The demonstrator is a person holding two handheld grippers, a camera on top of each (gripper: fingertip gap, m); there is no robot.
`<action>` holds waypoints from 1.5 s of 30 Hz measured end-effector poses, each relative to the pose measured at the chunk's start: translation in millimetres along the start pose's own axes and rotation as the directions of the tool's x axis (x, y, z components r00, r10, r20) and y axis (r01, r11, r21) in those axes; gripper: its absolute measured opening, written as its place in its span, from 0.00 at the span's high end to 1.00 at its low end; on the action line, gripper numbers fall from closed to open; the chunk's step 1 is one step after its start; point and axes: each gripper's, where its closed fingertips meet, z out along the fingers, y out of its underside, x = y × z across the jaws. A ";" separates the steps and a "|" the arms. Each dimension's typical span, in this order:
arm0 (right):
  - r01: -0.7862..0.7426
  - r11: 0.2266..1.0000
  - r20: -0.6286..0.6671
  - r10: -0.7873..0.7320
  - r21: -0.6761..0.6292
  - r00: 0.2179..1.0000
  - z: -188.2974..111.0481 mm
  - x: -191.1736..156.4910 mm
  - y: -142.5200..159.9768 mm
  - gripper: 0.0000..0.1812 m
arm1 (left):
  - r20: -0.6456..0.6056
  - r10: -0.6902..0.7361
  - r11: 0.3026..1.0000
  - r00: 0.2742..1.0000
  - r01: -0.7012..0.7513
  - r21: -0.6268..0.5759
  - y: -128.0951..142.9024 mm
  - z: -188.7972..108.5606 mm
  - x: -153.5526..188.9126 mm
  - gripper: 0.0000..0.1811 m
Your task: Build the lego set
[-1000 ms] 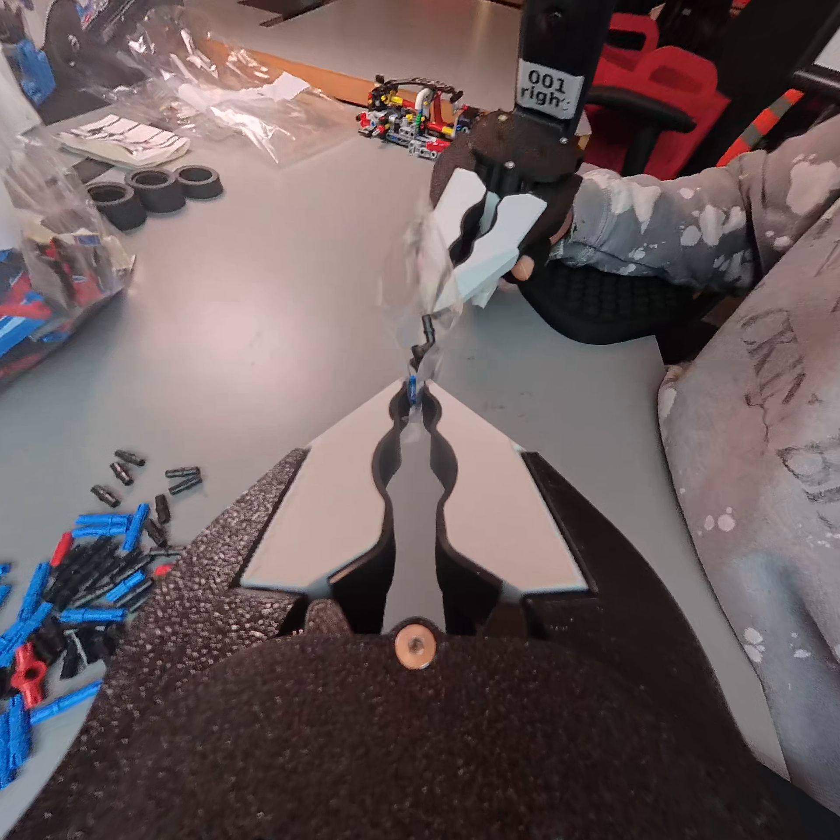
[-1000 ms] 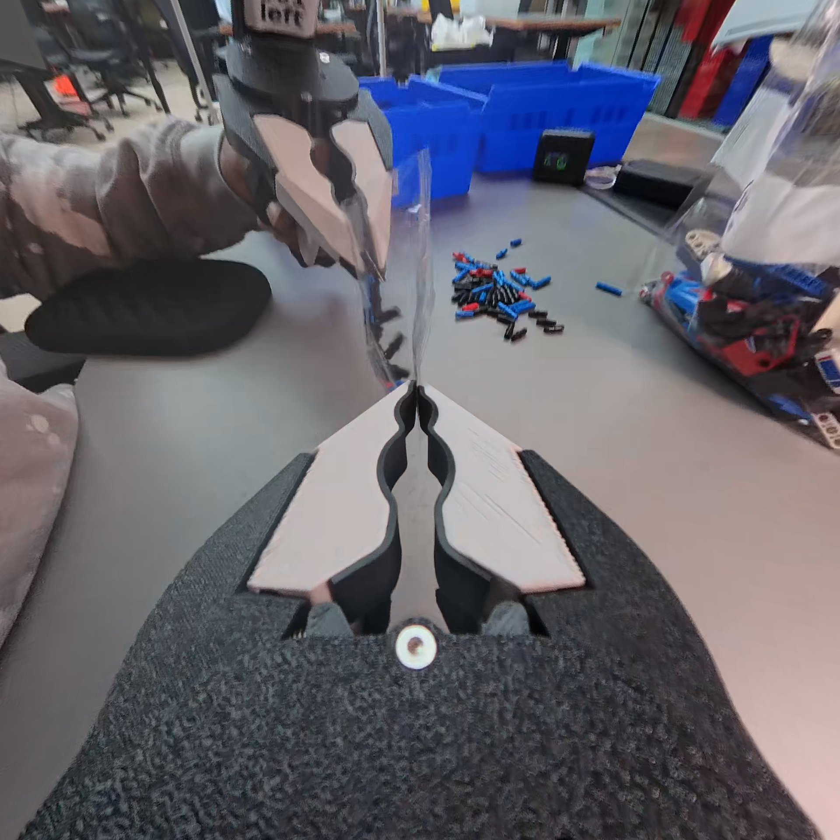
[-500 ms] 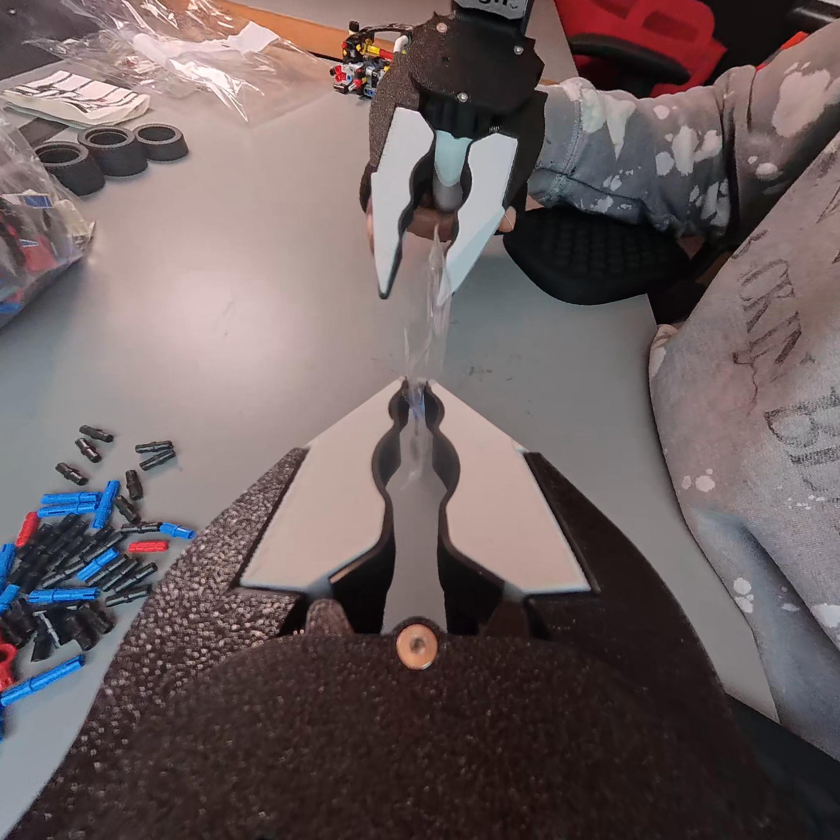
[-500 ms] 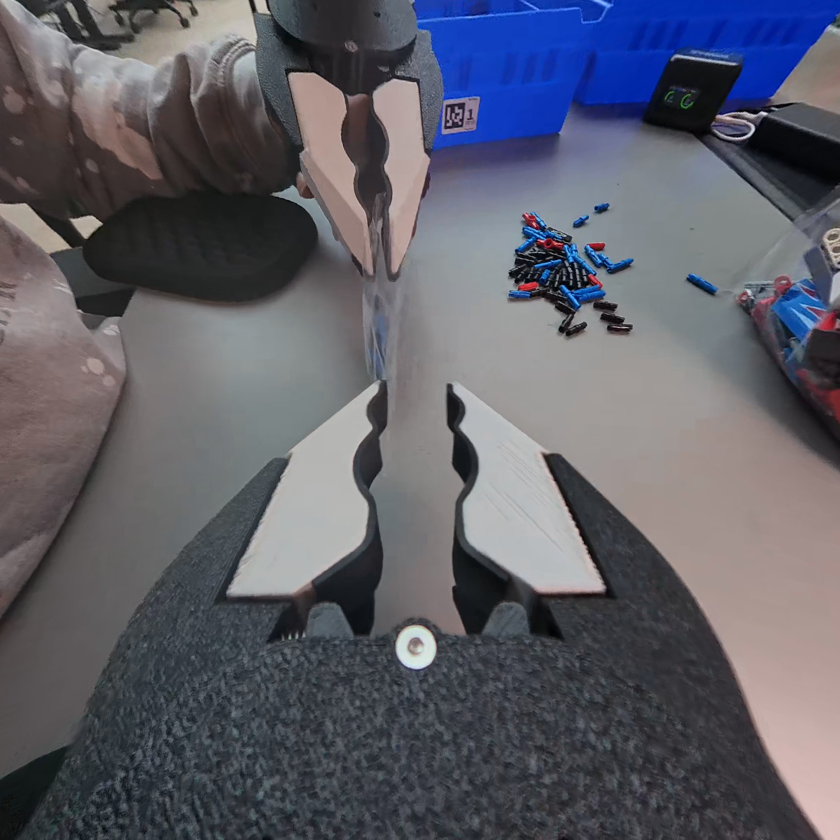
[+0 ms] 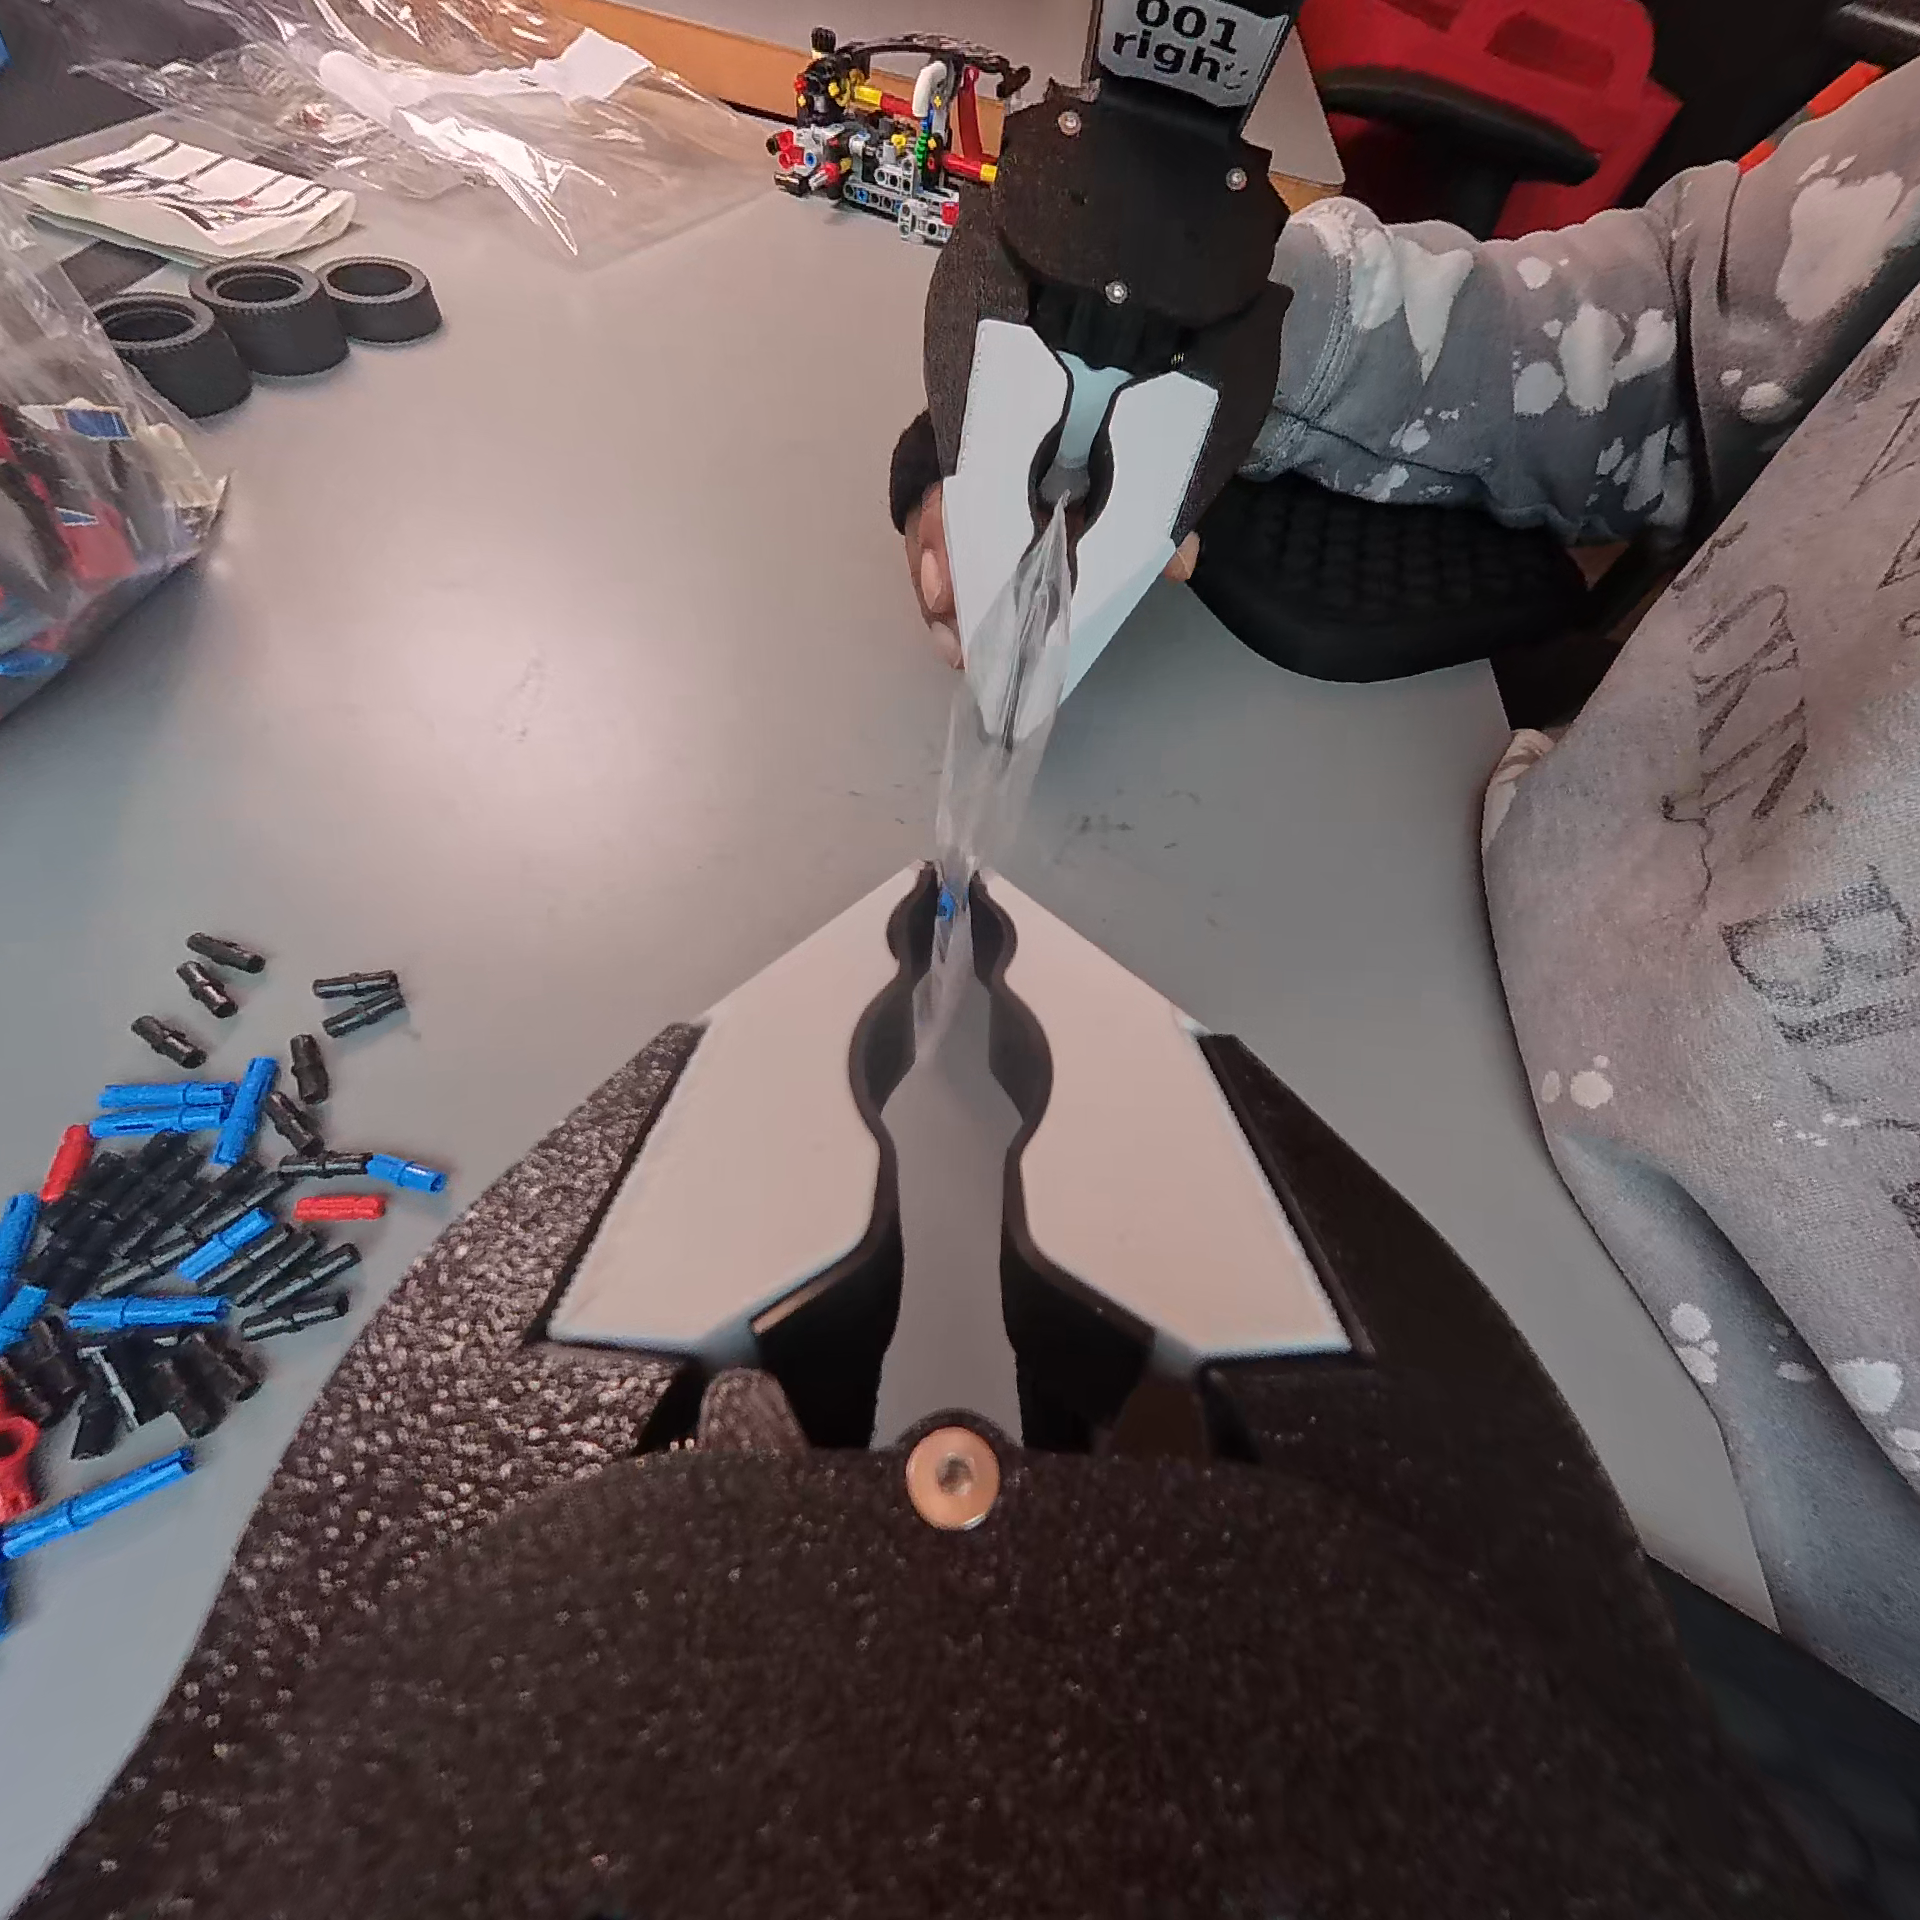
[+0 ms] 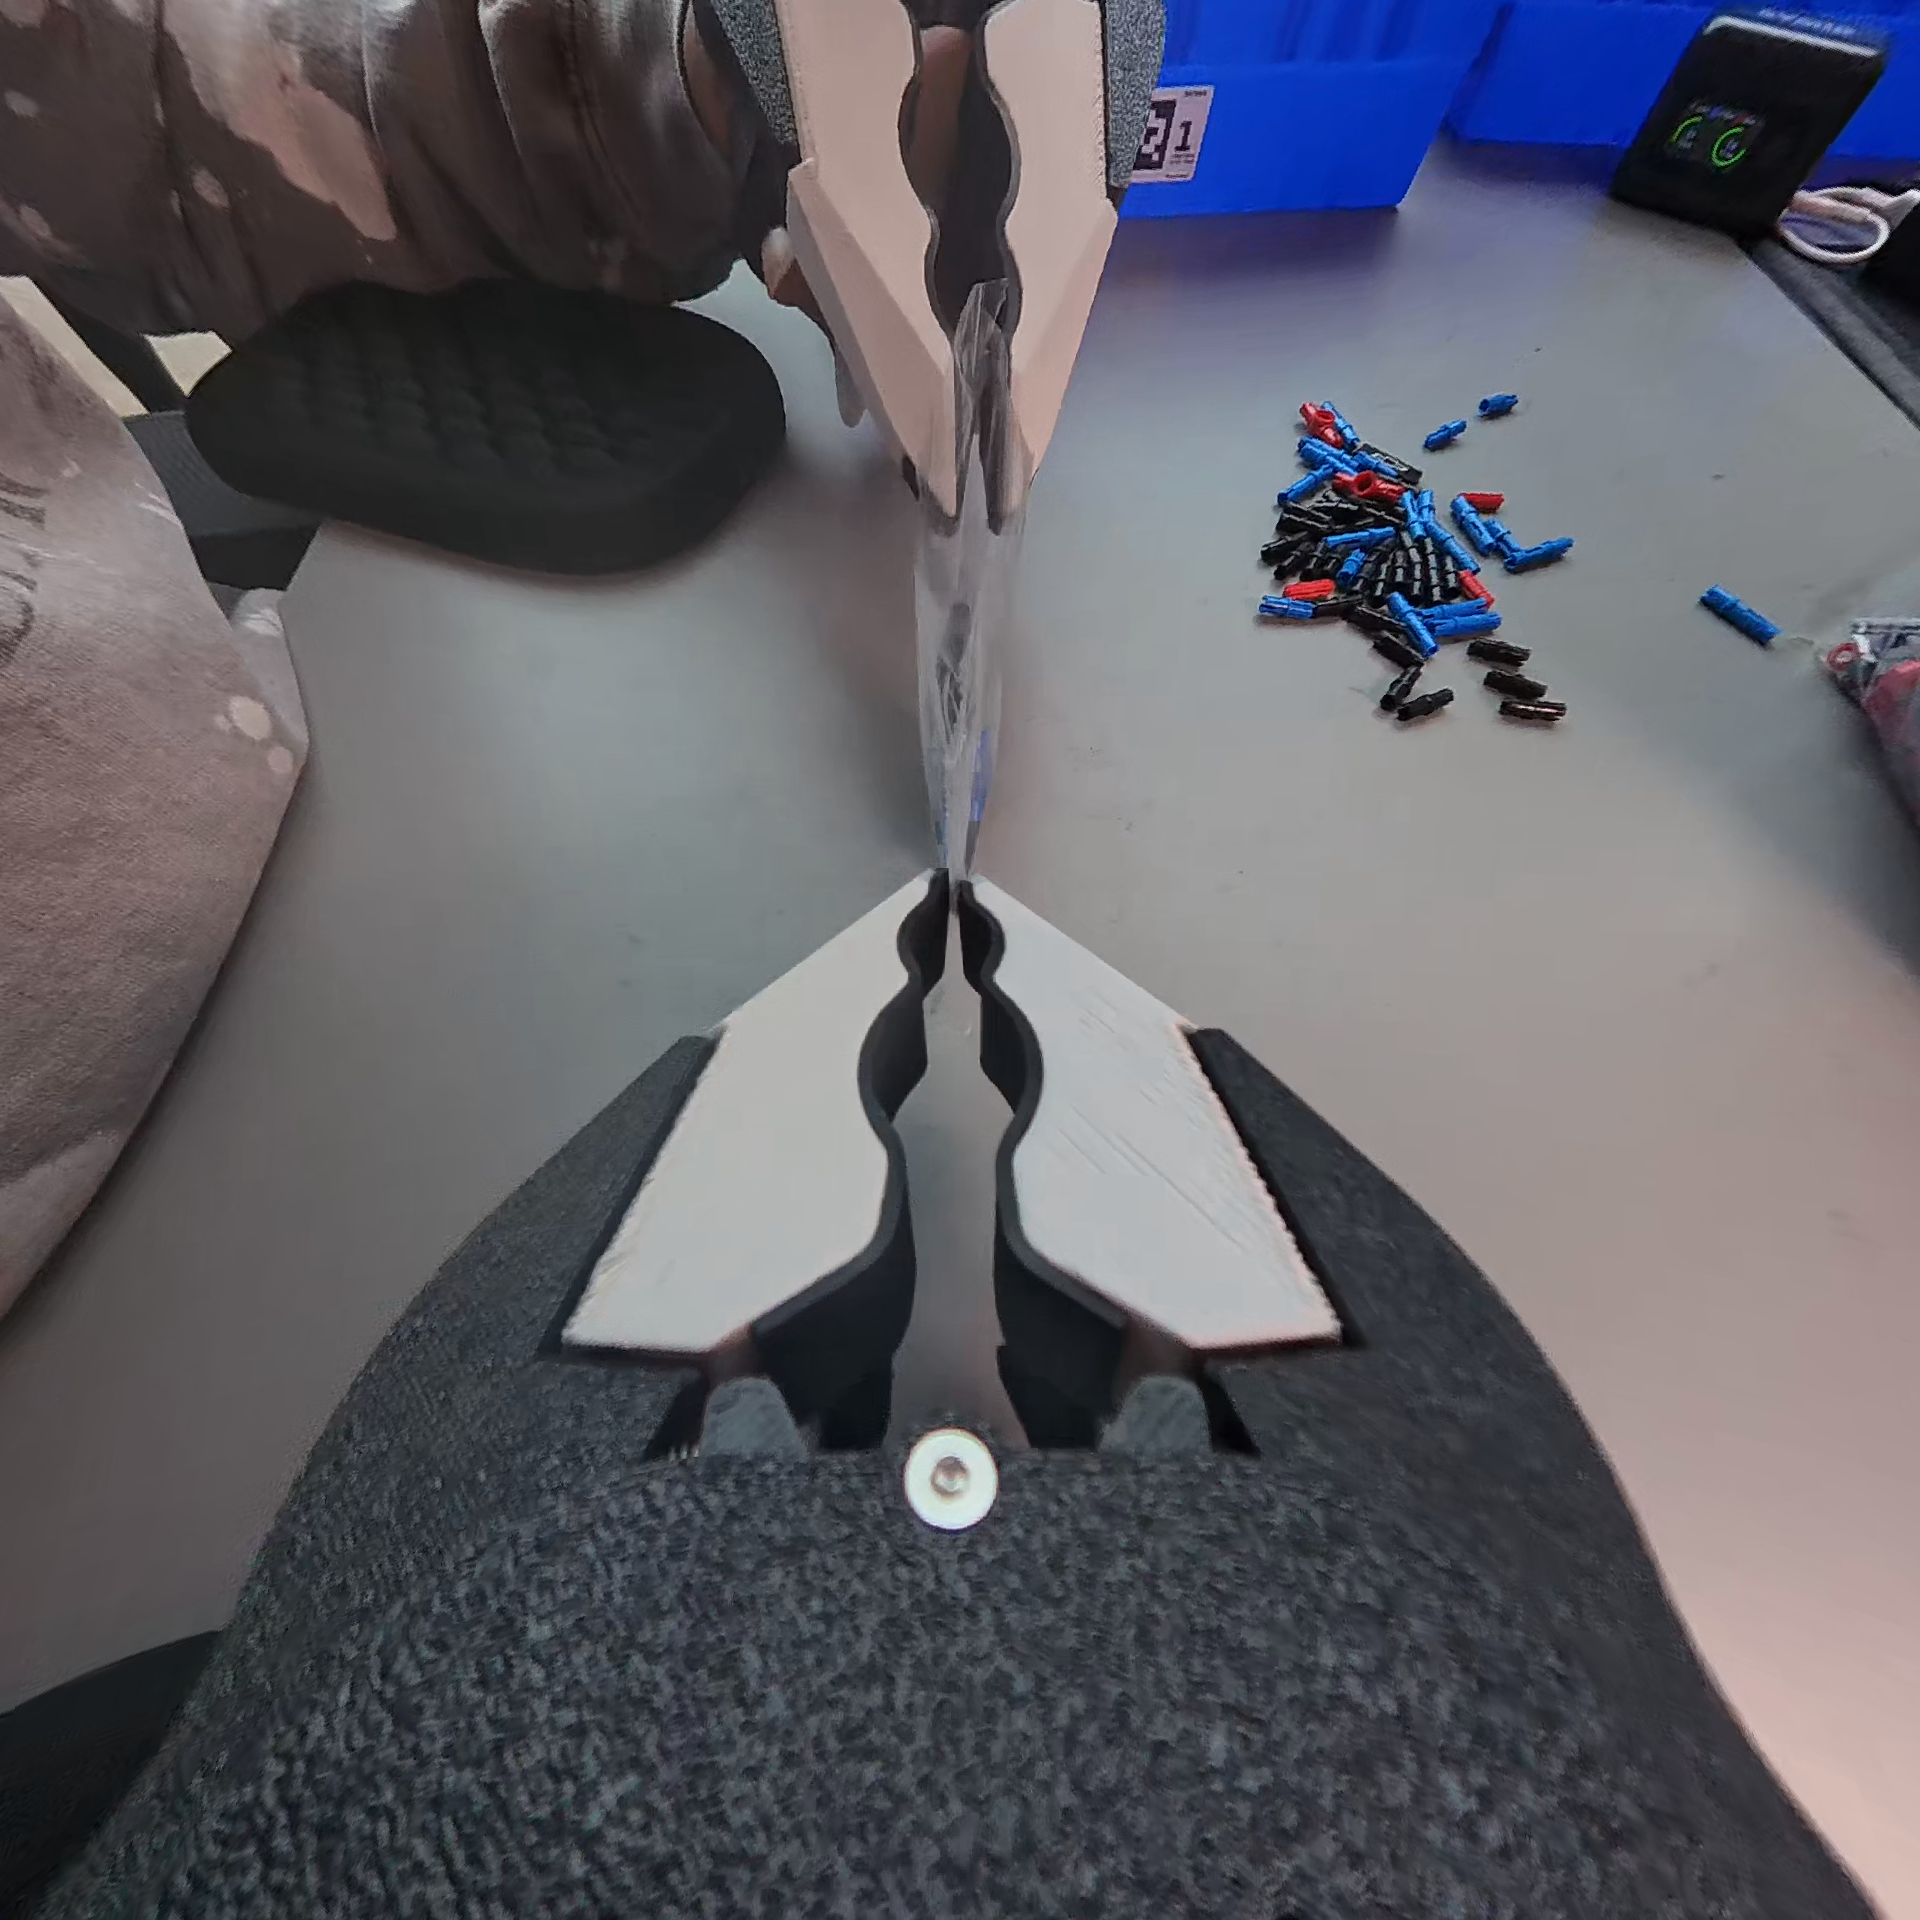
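Close up: left gripper [image 5: 948,883] pinched tight on one end of a small clear bag [image 5: 997,717], with a bit of blue pin trapped at the tips. Right gripper [image 6: 951,883] squeezed tight on the other end, tips nearly touching. Bag pulled into a thin strip between the two, up off the grey table [image 5: 520,623]. Held from both ends like that most likely to tug it open and shake the last bits out. A few small dark and blue bits seen inside the plastic.

A little farther: pile of pins [image 5: 156,1226], blue, black and red, lying loose on the table off to the left gripper's side. Probably tipped from a bag like this one, ready to pick from.

Farther on: bag of bricks [image 5: 73,499] at the left edge, then three black tyres [image 5: 270,317] in a row.

Far back: flat clear wrappers [image 5: 416,125], a sheet of stickers [image 5: 197,197], and the half-built model [image 5: 883,145] near the table's far edge, waiting for more parts.
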 end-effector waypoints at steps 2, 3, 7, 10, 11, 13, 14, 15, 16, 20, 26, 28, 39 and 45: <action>0.003 1.000 -0.015 -0.003 0.001 1.000 -0.8 2.2 0.3 1.00 | -0.019 -0.002 1.000 1.000 0.002 0.002 -0.6 -0.6 2.9 0.94; 0.004 1.000 -0.023 -0.004 0.000 1.000 -1.5 3.1 0.7 1.00 | -0.030 -0.008 1.000 1.000 0.008 0.010 -2.1 -3.1 3.3 0.91; -0.012 1.000 -0.045 0.011 -0.008 0.999 -6.5 6.1 4.4 1.00 | 0.142 -0.159 0.987 0.977 0.153 0.050 -2.4 -27.0 -42.4 0.91; -0.023 0.999 -0.063 0.021 -0.033 0.998 -9.1 8.8 10.5 1.00 | 0.394 -0.302 0.941 0.868 0.338 -0.024 35.6 -34.9 -93.2 0.89; -0.028 0.999 -0.066 0.025 -0.036 0.998 -9.5 9.5 11.2 1.00 | 0.441 -0.313 0.928 0.841 0.369 -0.044 46.9 -32.9 -101.1 0.89; -0.035 0.998 -0.071 0.032 -0.045 0.997 -10.2 10.3 12.9 1.00 | 0.487 -0.293 0.916 0.823 0.387 -0.103 61.7 -26.4 -105.8 0.89; -0.036 0.998 -0.075 0.032 -0.048 0.997 -10.8 10.4 13.9 1.00 | 0.510 -0.262 0.918 0.819 0.375 -0.132 64.7 -24.7 -107.7 0.89; -0.038 0.998 -0.077 0.034 -0.051 0.996 -11.2 10.4 14.9 1.00 | 0.528 -0.238 0.920 0.815 0.364 -0.147 65.5 -23.3 -109.9 0.90; -0.040 0.998 -0.077 0.036 -0.053 0.996 -11.7 10.1 15.8 1.00 | 0.547 -0.228 0.917 0.806 0.367 -0.157 66.7 -22.1 -112.7 0.90; -0.042 0.998 -0.075 0.038 -0.055 0.996 -12.2 9.5 16.4 1.00 | 0.569 -0.213 0.912 0.795 0.370 -0.176 66.0 -18.1 -118.4 0.94; -0.076 0.996 -0.079 0.073 -0.037 0.994 -14.0 12.3 14.6 1.00 | 0.549 -0.160 0.924 0.820 0.320 -0.208 63.7 -16.8 -117.4 0.97; -0.129 0.992 -0.067 0.127 -0.015 0.990 -15.6 13.7 12.2 1.00 | 0.431 -0.172 0.957 0.886 0.253 -0.139 43.9 -11.2 -98.9 0.98; -0.182 0.983 -0.034 0.182 -0.011 0.983 -13.8 12.5 10.6 1.00 | 0.054 -0.045 0.998 0.998 0.043 0.042 -40.6 6.9 -6.7 0.97; -0.192 0.981 -0.033 0.192 -0.009 0.981 -14.1 13.2 10.6 1.00 | 0.006 -0.050 0.990 0.999 0.049 0.131 -61.7 -0.5 2.5 0.98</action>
